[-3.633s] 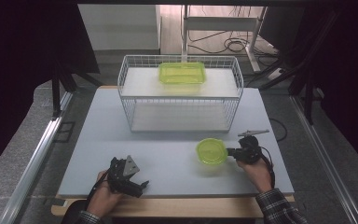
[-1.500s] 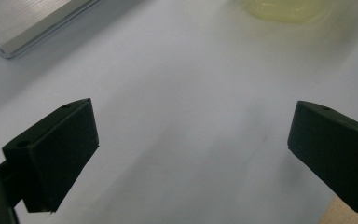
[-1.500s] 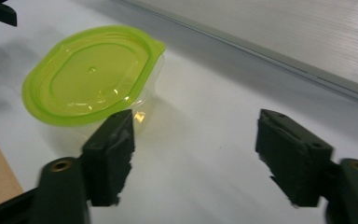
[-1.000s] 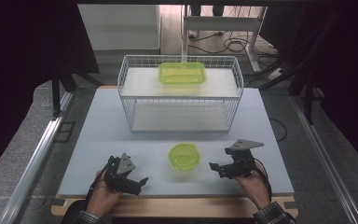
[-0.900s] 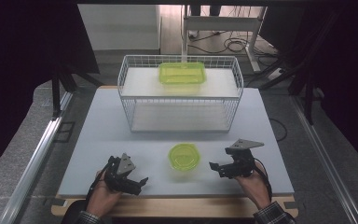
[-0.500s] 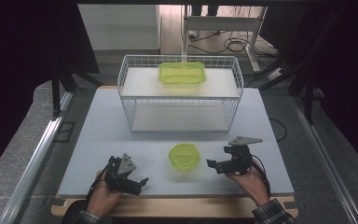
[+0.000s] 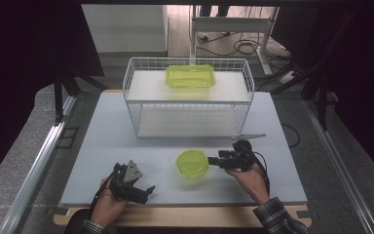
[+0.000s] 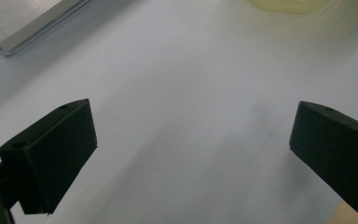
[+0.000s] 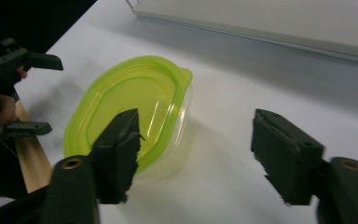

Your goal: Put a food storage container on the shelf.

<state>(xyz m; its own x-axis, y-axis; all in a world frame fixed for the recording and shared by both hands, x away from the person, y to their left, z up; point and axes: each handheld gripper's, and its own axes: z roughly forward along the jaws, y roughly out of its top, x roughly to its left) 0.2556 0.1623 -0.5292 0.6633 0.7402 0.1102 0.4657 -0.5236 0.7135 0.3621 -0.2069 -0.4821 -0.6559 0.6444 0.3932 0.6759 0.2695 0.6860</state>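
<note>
The round lidded container (image 7: 192,163) sat on the white tabletop (image 7: 102,146) near the front edge, between the two hands and nearer the right one. Its lid was translucent lime green with a small pull tab at the rim, over a clear, thin-walled tub. It looked empty, so probably very light and apt to skate on the smooth top if nudged sideways. The walls would likely flex under a hard squeeze, and the glossy plastic offered little friction; the stiffer lid rim, taken from both sides, seemed the safest place to hold.

The right gripper (image 7: 213,161) lay level, just beside the container's right edge. Its jaws had just been closing and stood about half apart; in the right gripper view one jaw overlapped the lid rim, the other stood clear over bare table, and neither visibly pressed on the plastic. The left gripper (image 7: 148,189) rested near the front edge, well apart from the container, jaws spread wide with nothing between them.

Farther back stood a white wire basket rack (image 7: 246,92) with a rectangular green-lidded container (image 7: 190,76) on its upper shelf. Around the table the room was dark, with cables on the floor behind.
</note>
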